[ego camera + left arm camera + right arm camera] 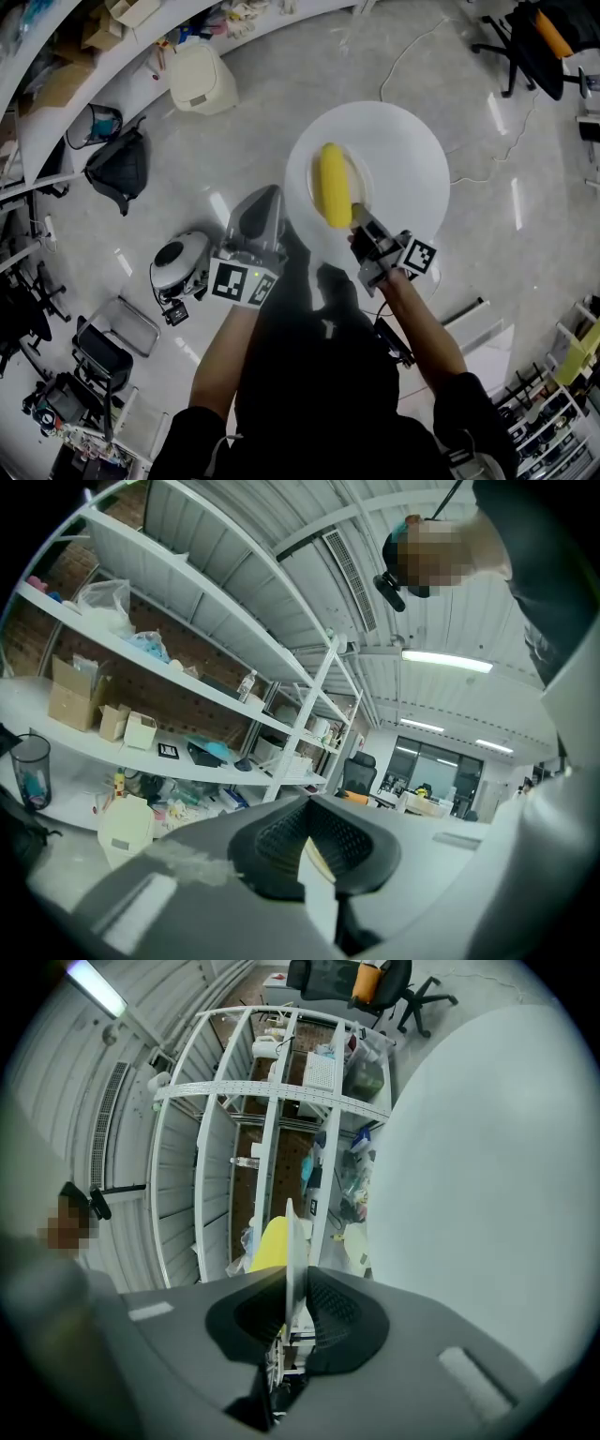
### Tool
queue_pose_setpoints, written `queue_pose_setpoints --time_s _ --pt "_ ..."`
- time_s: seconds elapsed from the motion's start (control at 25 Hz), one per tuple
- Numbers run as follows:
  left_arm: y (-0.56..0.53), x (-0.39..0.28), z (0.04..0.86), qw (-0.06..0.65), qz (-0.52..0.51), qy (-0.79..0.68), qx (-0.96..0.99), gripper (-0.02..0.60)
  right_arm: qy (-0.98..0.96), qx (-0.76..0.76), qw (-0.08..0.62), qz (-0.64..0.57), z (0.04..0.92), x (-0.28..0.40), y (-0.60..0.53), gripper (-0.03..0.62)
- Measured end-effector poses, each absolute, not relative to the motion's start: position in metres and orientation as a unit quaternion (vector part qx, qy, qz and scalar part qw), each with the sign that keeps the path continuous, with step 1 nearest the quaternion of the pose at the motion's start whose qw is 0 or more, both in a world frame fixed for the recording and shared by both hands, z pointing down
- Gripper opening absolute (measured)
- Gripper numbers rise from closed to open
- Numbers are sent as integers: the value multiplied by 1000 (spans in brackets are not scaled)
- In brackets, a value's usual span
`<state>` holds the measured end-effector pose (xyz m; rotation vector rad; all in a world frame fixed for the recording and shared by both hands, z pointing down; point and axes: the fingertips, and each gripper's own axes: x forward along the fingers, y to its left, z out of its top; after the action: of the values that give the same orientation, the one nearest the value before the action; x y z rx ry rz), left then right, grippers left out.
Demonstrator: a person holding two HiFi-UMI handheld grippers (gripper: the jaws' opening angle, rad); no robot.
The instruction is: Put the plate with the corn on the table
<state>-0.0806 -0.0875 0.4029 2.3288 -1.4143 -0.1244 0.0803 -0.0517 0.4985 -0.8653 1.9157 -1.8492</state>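
Note:
A white plate [305, 169] with a yellow corn cob [333, 185] lying on it is held between both grippers, over the near-left part of a round white table [412, 159]. My right gripper [359, 217] is shut on the plate's near rim, just below the corn. In the right gripper view the plate [290, 1241] runs edge-on between the jaws of the gripper [289, 1283], with the corn [267, 1244] to its left and the table [487, 1166] to its right. My left gripper [272, 199] is at the plate's left rim. Its own view shows the gripper [314, 855] shut on a thin white edge.
Around the table is grey floor with a beige bin [200, 79], a black bag [119, 169], a small grey-white machine [180, 262] and a cable [403, 56]. An office chair [525, 42] stands at the far right. Cluttered white shelves [187, 696] line the left wall.

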Motion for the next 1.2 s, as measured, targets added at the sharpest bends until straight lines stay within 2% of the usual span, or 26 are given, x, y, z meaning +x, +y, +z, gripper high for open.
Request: queue_pose_setpoints --time_s 1.2 --pt "-100 -81 479 232 -35 -486 842 3 663 -323 154 -658 605 66 -63 49"
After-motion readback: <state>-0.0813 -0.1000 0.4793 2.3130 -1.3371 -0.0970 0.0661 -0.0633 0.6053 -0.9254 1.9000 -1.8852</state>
